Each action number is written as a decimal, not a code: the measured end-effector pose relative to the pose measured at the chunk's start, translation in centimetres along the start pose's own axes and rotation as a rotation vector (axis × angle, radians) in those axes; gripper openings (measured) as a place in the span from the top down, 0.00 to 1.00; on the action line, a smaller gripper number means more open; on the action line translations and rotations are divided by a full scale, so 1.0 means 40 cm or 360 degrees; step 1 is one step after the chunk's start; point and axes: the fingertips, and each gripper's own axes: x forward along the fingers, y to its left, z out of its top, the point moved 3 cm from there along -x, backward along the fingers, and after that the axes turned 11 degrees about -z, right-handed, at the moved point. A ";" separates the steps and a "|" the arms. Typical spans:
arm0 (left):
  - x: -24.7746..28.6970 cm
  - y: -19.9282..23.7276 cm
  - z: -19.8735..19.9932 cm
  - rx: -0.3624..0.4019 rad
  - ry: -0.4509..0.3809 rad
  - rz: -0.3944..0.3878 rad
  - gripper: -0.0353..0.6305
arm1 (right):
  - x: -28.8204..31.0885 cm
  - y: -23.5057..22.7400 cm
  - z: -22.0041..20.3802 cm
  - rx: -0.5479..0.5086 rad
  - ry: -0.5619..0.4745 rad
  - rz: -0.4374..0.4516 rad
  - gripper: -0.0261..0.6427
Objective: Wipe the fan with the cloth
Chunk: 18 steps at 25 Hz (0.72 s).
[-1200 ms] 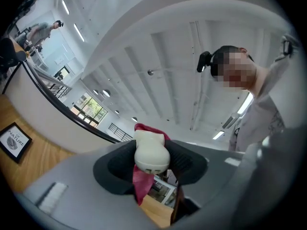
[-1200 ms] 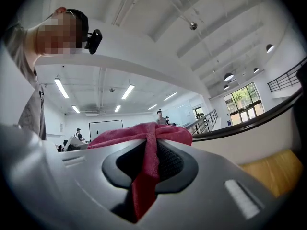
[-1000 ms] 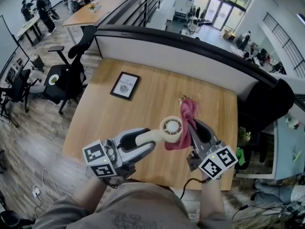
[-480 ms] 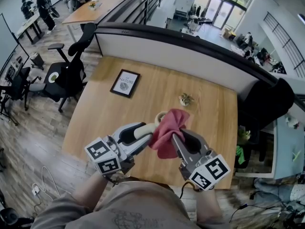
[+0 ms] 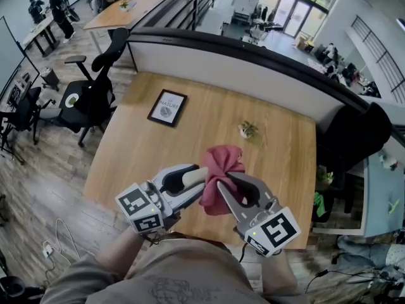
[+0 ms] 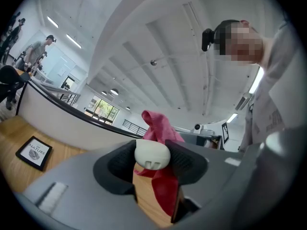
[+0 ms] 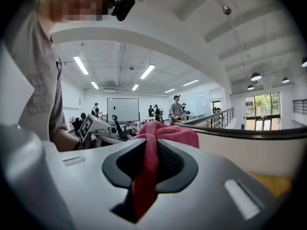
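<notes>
A small cream hand fan is held over the wooden table (image 5: 133, 151). Its handle (image 5: 192, 177) sits between the jaws of my left gripper (image 5: 190, 183), which is shut on it. In the left gripper view the handle's rounded end (image 6: 152, 154) fills the gap between the pads. A red cloth (image 5: 220, 168) is draped over the fan's head and hides it. My right gripper (image 5: 226, 189) is shut on this cloth, and in the right gripper view the red cloth (image 7: 147, 164) is pinched between the pads and bunches above them.
A framed picture (image 5: 166, 108) lies at the table's far left. A small potted plant (image 5: 247, 130) stands far right of centre. A black office chair (image 5: 95, 97) is left of the table, and a dark-topped partition (image 5: 253, 62) runs behind it.
The right gripper moved left with the cloth, from beside the fan to over it. The fan's round head, visible a second ago, is now covered. The left gripper stayed almost still.
</notes>
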 end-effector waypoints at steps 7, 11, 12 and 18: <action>0.010 -0.054 -0.001 0.0191 0.0096 -0.0178 0.67 | 0.009 -0.063 0.011 -0.0374 0.0297 -0.0156 0.86; 0.017 -0.096 0.008 0.0228 0.0062 -0.0331 0.67 | 0.040 -0.110 -0.016 -0.0403 0.0383 -0.0140 0.86; 0.016 -0.101 0.010 0.0224 0.0047 -0.0350 0.67 | 0.045 -0.123 -0.027 -0.0357 0.0390 -0.0110 0.86; -0.008 -0.085 0.019 0.0134 -0.0043 -0.0325 0.67 | 0.047 -0.172 -0.114 0.0078 0.0402 0.0024 0.86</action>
